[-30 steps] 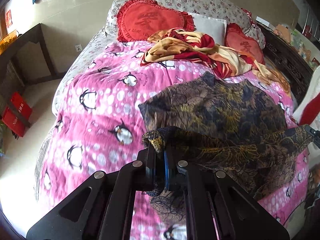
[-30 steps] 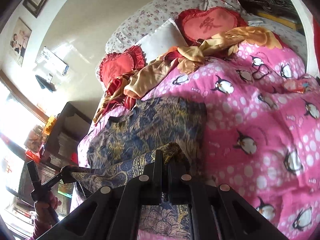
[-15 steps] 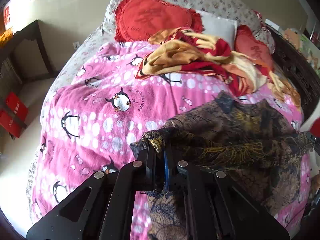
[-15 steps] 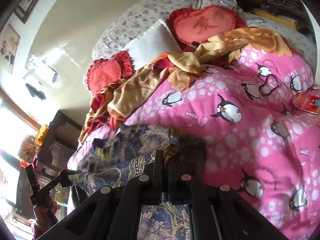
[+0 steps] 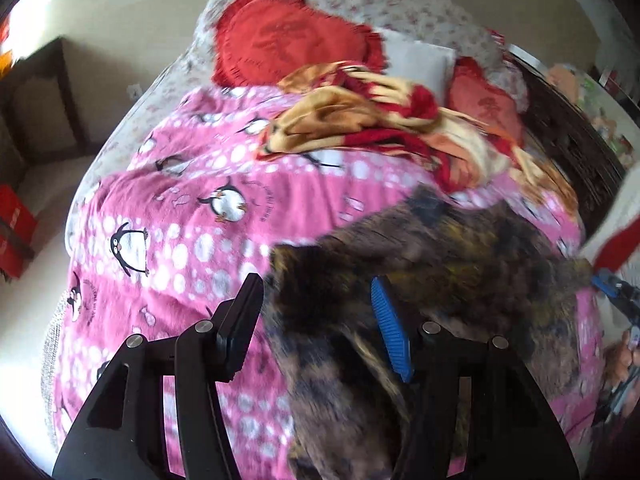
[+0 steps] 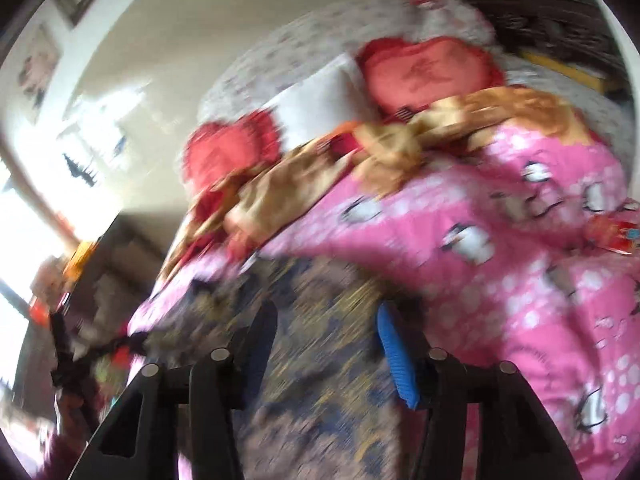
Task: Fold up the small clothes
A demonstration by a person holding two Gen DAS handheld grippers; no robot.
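Note:
A dark brown and gold patterned garment [image 5: 432,280] lies folded over on the pink penguin bedspread [image 5: 200,216]. My left gripper [image 5: 316,312] is open, its jaws wide apart over the garment's left edge, holding nothing. In the right wrist view the same garment [image 6: 320,344] lies under my right gripper [image 6: 326,344], which is open and empty. Both views are blurred by motion. The right gripper's blue pad shows at the far right of the left wrist view [image 5: 608,284].
A crumpled red and gold cloth [image 5: 384,124] lies beyond the garment. Red heart cushions [image 5: 288,48] and a white pillow [image 5: 416,60] sit at the bed head. A dark wooden side table [image 5: 36,100] stands at left. A red packet [image 6: 616,232] lies on the bedspread.
Both grippers were shut on the garment's lifted edge and carried it toward the bed head. Now both have opened and let go; the garment lies folded on the bedspread.

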